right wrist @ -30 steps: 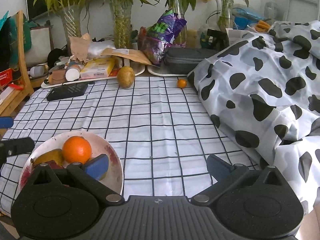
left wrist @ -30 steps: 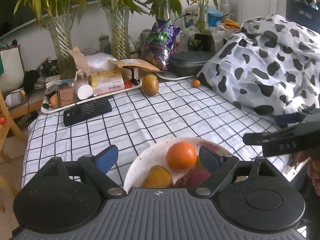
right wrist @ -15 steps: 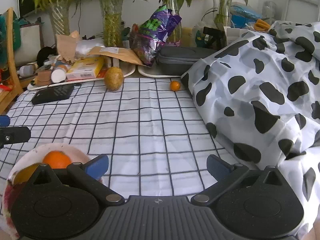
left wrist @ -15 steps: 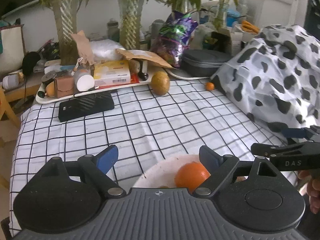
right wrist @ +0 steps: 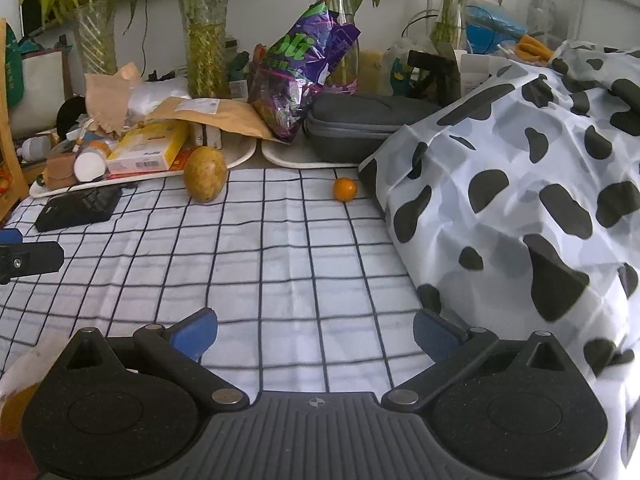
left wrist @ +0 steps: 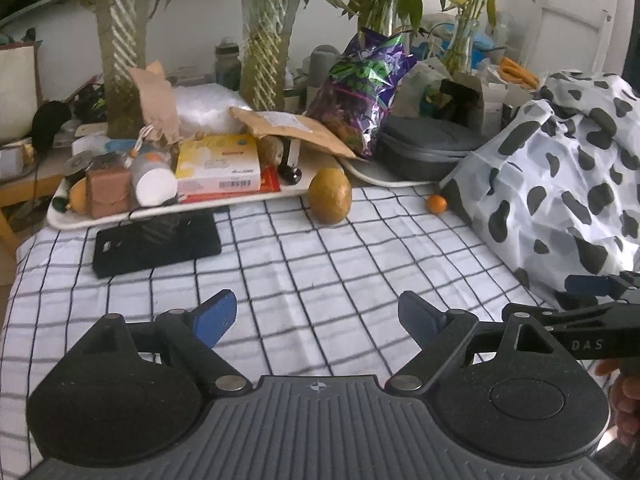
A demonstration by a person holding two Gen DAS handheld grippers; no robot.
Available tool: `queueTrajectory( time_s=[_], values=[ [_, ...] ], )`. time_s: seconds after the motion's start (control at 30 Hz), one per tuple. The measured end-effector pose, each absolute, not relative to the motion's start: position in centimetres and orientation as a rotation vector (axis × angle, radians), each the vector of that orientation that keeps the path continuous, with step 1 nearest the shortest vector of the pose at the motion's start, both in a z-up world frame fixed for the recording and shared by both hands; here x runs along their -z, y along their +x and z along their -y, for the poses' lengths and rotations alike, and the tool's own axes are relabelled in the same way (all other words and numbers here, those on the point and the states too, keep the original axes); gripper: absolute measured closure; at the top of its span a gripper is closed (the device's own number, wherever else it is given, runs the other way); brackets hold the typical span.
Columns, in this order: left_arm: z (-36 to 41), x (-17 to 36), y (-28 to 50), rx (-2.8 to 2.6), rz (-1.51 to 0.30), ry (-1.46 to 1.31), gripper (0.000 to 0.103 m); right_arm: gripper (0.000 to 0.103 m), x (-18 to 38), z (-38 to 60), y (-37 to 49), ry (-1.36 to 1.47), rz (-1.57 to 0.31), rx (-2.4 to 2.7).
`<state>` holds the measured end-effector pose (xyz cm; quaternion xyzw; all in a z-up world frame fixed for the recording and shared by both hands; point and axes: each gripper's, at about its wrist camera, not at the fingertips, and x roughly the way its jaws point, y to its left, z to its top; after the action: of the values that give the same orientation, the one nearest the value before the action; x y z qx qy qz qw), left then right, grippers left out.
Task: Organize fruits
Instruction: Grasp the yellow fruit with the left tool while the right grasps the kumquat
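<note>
Left gripper point(left wrist: 316, 318): hovering low over the checked cloth point(left wrist: 320, 272), jaws spread wide, gripping nothing.
Right gripper point(right wrist: 315, 330): likewise hanging above the cloth with jaws parted and nothing between them; its side is showing at the right edge of the left view.
Yellow-brown fruit point(left wrist: 330, 195): sitting on the cloth at the far edge, touching or just beside the white tray point(left wrist: 100, 220) of clutter.
Small orange fruit point(right wrist: 345, 189): lying on the cloth near the foot of the cow-print fabric point(right wrist: 520, 200), well apart from both grippers.
Bowl point(right wrist: 20, 364): showing only as a pale rim with something orange inside, at the lower left of the right view; mostly hidden behind the gripper body.
Risk, rolling: the small orange fruit is round and is probably rolling off under the fabric if a finger is nudging it before closing.
Risk, clutter: reaching for the larger fruit is bringing fingers near the tray and the black flat case point(left wrist: 156, 246); a wide approach could be knocking them.
Risk, collision: both grippers are working close together.
View difference: only the right view is showing the bowl; only the left view is showing a hand point(left wrist: 624, 396) holding the right gripper.
</note>
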<state>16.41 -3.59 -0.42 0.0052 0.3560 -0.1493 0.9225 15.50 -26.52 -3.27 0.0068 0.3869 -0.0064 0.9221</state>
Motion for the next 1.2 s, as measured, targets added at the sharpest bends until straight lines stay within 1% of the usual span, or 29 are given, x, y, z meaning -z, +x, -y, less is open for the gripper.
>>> queueTrajectory(
  time_s=[0.6,0.8,1.07,1.17,1.2],
  values=[
    [7.2,3.8,23.7,0.368,-0.653,0.161,0.016,0.0,4.8,27.8,23.4,0.006,-0.825,0.013],
    [7.7,4.8,26.2,0.39,-0.647,0.147,0.016,0.0,5.7,28.1,25.6,-0.019,-0.843,-0.006],
    [8.6,5.6,29.3,0.395,-0.617,0.113,0.016,0.0,6.9,28.9,27.8,0.019,-0.87,-0.021],
    [8.7,6.2,30.4,0.387,-0.616,0.098,0.018,0.0,7.3,29.0,28.5,0.015,-0.874,-0.03],
    [8.7,6.3,30.7,0.388,-0.618,0.088,0.022,0.0,7.4,29.1,28.6,0.012,-0.877,-0.03]
  ],
)
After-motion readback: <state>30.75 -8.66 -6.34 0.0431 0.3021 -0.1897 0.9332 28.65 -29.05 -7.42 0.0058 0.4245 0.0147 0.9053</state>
